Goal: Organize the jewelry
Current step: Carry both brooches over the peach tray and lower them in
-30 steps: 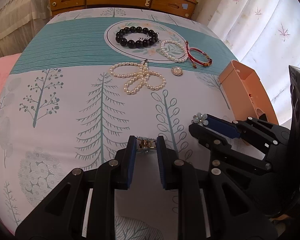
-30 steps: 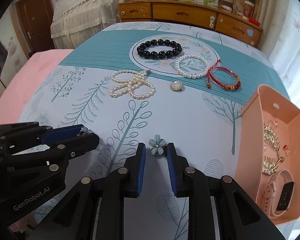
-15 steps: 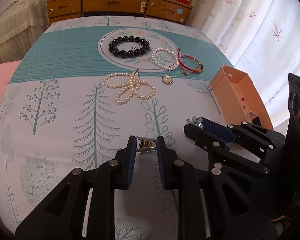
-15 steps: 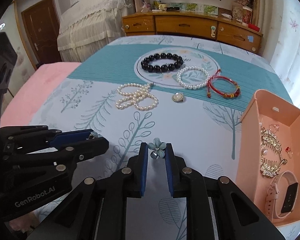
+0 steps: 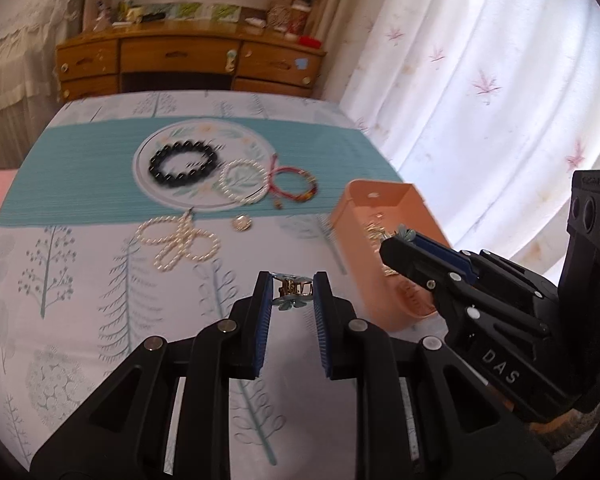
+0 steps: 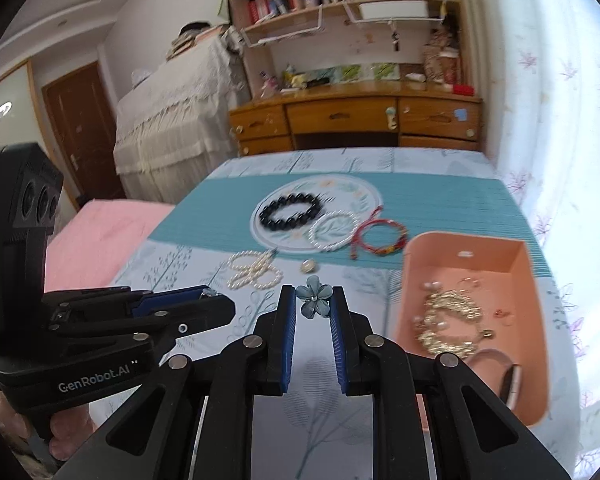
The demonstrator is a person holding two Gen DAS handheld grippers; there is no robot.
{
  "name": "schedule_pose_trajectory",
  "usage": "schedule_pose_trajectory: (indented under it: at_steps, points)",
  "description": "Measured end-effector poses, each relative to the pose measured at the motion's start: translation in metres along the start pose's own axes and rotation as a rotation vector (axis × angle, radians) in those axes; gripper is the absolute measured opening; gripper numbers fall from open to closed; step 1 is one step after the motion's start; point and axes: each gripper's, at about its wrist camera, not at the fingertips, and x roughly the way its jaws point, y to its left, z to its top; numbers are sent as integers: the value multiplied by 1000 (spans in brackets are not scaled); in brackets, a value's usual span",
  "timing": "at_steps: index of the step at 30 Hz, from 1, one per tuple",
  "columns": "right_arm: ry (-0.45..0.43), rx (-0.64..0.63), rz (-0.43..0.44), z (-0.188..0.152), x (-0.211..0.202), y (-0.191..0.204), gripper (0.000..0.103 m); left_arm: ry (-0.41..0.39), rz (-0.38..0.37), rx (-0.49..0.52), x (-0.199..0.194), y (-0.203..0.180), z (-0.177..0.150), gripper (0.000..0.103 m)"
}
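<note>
Carrying step: left claw clenched on a gold flower clip, right claw clenched on a blue flower clip, both above the bed. Next: release over pink tray near the bed's right edge.

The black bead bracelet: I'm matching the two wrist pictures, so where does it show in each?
Left wrist view: black bead bracelet upper left of centre, inside the round white print on the teal band.
Right wrist view: black bead bracelet just above centre, left half of the same print.
Shared landmark: the peach tray, right of the bracelet in both.
</note>
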Motion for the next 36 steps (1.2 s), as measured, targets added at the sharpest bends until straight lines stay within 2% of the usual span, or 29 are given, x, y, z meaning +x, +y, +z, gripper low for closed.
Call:
schedule_pose_trajectory:
  at_steps: [6, 12, 19, 36]
  points:
    - [-45, 59, -60, -2, -38, -35, 16, -2, -32, 78, 9, -39, 15, 18]
    - [41, 109, -186, -12, -46, -67, 16, 25, -69, 159, 33, -82, 28, 18]
    - [86, 152, -253, -27, -51, -93, 16, 37, -78, 235, 53, -118, 34, 18]
    - [146, 155, -319, -25, -31, -97, 16, 105, -54, 255, 86, -117, 34, 18]
